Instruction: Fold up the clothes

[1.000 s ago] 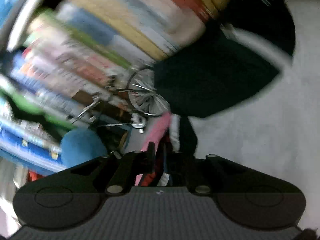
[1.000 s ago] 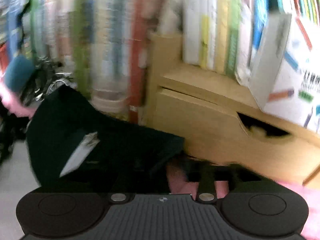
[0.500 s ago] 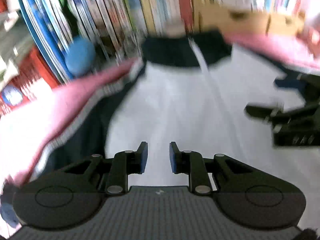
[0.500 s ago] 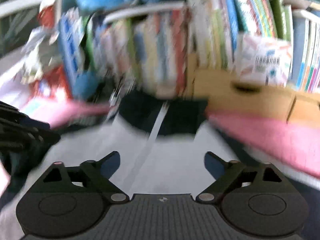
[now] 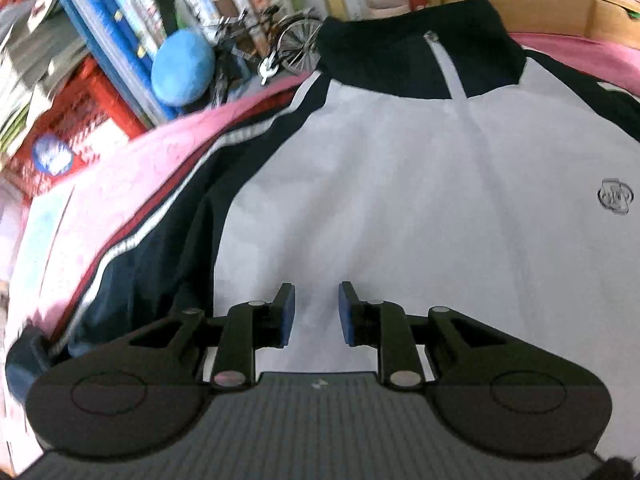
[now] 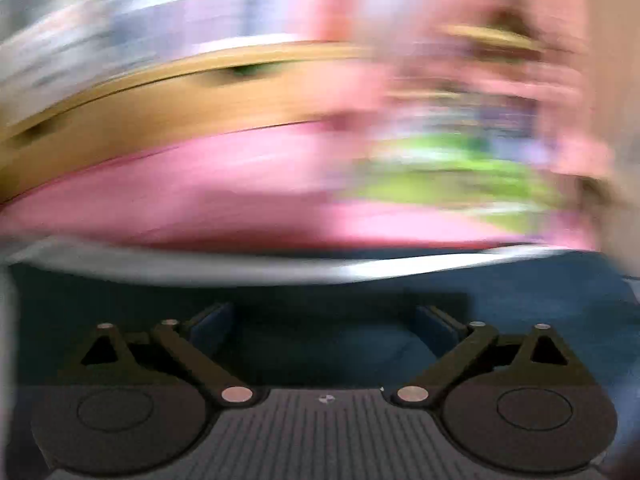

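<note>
A: What is that big piece of clothing?

B: It is a jacket. The front is white, and the collar is dark blue. It has a white zip going down from the collar. It lies flat and spread out on a pink sheet.

A: Where is the collar?

B: At the far edge, right by the books and the wooden drawers. One dark sleeve with red and white stripes runs down the left side, toward the near left corner.

A: What is the left hand-held gripper doing?

B: It hangs over the white front, low on the jacket. Its blue pads stand a little apart. They have just been opening. Nothing is between them, only white cloth underneath.

A: And the right hand-held gripper?

B: Its jaws stand wide apart, and they have just been opening too. Nothing is caught in them. Dark blue cloth is under them, with a white stripe just past it. That picture is very blurry, so I cannot tell which part of the jacket it is.

A: What else do you see?

B: A blue ball and a little toy bicycle sit by the books, just past the far left of the jacket. There is a small round badge on the white front, over to the right
</note>
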A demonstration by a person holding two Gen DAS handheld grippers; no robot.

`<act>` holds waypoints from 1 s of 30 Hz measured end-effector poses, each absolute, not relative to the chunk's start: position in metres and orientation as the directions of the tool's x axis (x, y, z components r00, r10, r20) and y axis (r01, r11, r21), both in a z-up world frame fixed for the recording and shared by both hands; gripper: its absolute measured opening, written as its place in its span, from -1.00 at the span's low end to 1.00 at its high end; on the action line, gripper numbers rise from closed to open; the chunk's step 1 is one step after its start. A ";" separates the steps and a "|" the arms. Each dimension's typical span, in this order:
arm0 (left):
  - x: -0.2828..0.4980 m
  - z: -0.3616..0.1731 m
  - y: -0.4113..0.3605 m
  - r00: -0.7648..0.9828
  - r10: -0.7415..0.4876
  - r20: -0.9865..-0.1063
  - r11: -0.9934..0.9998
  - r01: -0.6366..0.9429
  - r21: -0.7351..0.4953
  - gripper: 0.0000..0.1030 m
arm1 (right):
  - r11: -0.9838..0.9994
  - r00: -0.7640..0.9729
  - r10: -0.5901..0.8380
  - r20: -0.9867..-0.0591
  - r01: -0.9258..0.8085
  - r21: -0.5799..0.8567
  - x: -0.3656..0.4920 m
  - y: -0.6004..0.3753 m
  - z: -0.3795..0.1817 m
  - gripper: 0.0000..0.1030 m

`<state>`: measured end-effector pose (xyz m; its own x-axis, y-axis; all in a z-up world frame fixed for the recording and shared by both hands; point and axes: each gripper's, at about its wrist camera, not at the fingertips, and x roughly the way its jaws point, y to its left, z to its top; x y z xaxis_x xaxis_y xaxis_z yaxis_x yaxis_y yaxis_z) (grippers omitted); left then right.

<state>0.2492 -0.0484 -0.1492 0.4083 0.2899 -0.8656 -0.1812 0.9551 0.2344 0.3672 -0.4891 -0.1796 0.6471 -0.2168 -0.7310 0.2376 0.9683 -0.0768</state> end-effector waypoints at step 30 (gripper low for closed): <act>0.093 -0.156 0.196 0.221 0.391 -0.894 0.709 -0.691 0.139 0.59 | 0.696 0.410 0.469 -0.782 -0.717 0.042 0.168 -0.062 -0.128 0.82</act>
<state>0.0934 0.1964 -0.1556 0.2211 0.3907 -0.8936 -0.6909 0.7094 0.1392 0.1680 -0.0618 -0.1283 0.4100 0.4694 -0.7820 -0.7168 0.6960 0.0419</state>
